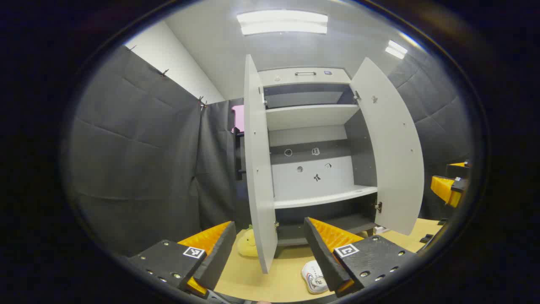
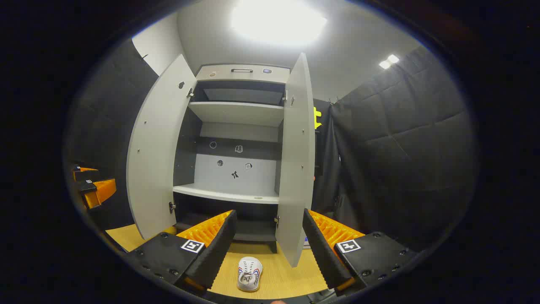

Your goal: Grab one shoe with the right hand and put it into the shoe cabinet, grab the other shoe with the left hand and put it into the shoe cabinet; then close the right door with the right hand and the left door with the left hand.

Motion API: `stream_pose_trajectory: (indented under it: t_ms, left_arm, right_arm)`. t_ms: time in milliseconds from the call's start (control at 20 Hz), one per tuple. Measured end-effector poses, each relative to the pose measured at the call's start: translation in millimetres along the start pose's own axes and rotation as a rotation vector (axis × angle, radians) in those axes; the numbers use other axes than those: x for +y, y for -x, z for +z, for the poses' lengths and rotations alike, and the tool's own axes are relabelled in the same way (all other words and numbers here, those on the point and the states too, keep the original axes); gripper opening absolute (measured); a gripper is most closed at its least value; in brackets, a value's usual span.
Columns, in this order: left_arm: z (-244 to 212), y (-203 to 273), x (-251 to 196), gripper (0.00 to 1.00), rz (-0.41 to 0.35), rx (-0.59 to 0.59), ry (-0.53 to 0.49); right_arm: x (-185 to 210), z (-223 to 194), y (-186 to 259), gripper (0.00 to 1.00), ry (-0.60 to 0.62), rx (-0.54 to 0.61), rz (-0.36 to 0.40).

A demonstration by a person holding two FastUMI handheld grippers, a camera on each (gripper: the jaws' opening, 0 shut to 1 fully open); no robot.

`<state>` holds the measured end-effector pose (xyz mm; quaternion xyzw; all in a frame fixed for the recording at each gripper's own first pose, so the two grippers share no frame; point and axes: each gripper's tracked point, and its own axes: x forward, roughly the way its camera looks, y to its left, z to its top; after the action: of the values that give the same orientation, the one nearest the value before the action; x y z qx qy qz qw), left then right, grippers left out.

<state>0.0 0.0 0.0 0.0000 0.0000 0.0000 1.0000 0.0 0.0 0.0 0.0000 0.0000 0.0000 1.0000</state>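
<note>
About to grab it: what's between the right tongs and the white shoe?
Nothing: in the right gripper view, bare floor separates the open right tongs from the shoe.

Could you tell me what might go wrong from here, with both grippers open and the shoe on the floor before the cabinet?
1. The right door stands edge-on above the shoe, so the right gripper might clip its lower corner while reaching down.
2. The left door hangs similarly close to the left gripper.
3. The yellow toy beside the left door could be bumped.

My own finger covers part of the white low-top sneaker (image 1: 314, 276) in the left gripper view. The pale grey left cabinet door (image 1: 258, 169) hides half a yellow plush toy (image 1: 248, 244).
</note>
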Motion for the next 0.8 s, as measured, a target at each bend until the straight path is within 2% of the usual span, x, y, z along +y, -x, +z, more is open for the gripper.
stream_pose_trajectory:
  t_ms: [800]
  left_arm:
    - [2.6,-2.6,-3.5,0.95,-0.022,-0.014,0.008]
  right_arm:
    - [9.3,3.6,-7.0,0.98,0.010,0.003,-0.003]
